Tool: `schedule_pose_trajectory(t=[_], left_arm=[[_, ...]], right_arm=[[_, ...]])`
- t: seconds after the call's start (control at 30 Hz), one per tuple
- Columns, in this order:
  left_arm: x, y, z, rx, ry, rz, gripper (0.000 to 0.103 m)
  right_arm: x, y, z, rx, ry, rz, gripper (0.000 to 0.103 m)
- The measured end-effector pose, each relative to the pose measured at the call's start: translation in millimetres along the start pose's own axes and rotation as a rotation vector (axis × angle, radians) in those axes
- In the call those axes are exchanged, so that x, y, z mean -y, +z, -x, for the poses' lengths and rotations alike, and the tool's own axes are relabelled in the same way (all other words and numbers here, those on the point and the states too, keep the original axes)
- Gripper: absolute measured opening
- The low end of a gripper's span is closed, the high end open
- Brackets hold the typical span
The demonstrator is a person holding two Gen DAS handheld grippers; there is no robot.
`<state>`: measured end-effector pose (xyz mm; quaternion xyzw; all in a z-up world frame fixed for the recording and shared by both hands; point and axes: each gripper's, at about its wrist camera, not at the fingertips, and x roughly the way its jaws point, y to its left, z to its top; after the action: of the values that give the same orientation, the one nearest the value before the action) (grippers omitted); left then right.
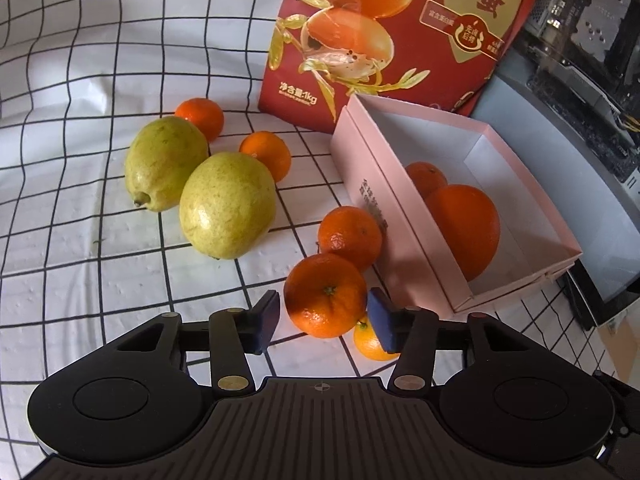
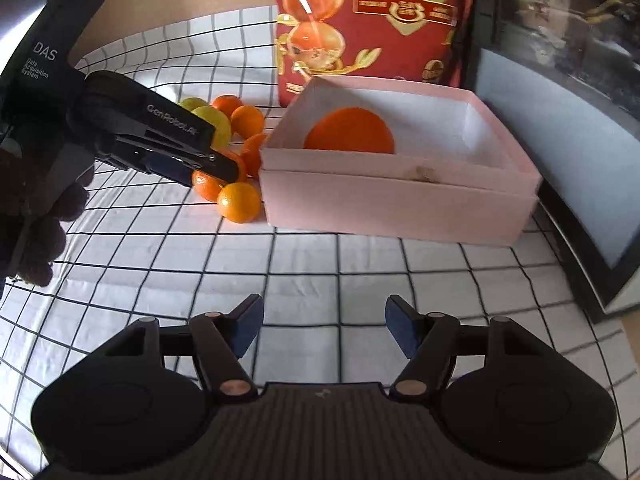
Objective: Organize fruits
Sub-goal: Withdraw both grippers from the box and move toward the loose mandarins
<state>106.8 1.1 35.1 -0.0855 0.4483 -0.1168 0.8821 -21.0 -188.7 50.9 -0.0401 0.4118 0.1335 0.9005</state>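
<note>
Black hand-held gripper [image 1: 326,316], blue pads [image 1: 382,320], brass pivot screws; white "DAS", "GenRobot.AI" lettering

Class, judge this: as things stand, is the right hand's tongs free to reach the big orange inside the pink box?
Probably yes. The right tongs stand open and empty over bare cloth, the pink box has no lid, and the big orange lies uncovered; only the near wall must be cleared.

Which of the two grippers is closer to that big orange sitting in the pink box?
Left. The left hand-held gripper straddles a mandarin right beside the box holding the orange. The right hand-held gripper hangs over bare cloth, farther away.
</note>
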Motion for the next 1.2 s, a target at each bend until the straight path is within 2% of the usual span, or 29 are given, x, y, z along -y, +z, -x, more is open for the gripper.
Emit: schedule_pose_trajectory(t=[0.07, 0.13, 0.2, 0.37, 0.53, 0.77, 0.9, 1.07, 1.2], left_arm=[[-2, 2, 0, -0.01, -0.006, 0.019, 0.058], [-2, 3, 0, -0.016, -0.026, 0.025, 0.051], [-2, 2, 2, -0.014, -0.021, 0.023, 0.05], [-12, -13, 23, 0.002, 0.033, 0.041, 0.049], [-29, -37, 62, 0.02, 0.051, 0.076, 0.049], [-46, -75, 92, -0.017, 0.139, 0.075, 0.049], [-53, -88, 101, 0.002, 0.119, 0.107, 0.049], [-51, -94, 104, 0.014, 0.126, 0.098, 0.05], [-53, -94, 104, 0.014, 0.117, 0.106, 0.05]], right_arm=[[-7, 4, -3, 0.001, 0.016, 0.017, 0.068], [-13, 5, -4, 0.001, 0.03, 0.038, 0.068], [-19, 4, -4, -0.002, 0.04, 0.054, 0.068], [-20, 4, -1, 0.002, 0.03, 0.052, 0.068], [-19, 5, -1, -0.001, 0.011, 0.044, 0.069], [-29, 7, -10, -0.025, 0.015, 0.05, 0.071], [-38, 13, -17, -0.031, 0.015, 0.059, 0.073], [-50, 26, -26, -0.008, -0.027, 0.049, 0.075], [-65, 38, -33, 0.02, -0.011, 0.115, 0.075]])
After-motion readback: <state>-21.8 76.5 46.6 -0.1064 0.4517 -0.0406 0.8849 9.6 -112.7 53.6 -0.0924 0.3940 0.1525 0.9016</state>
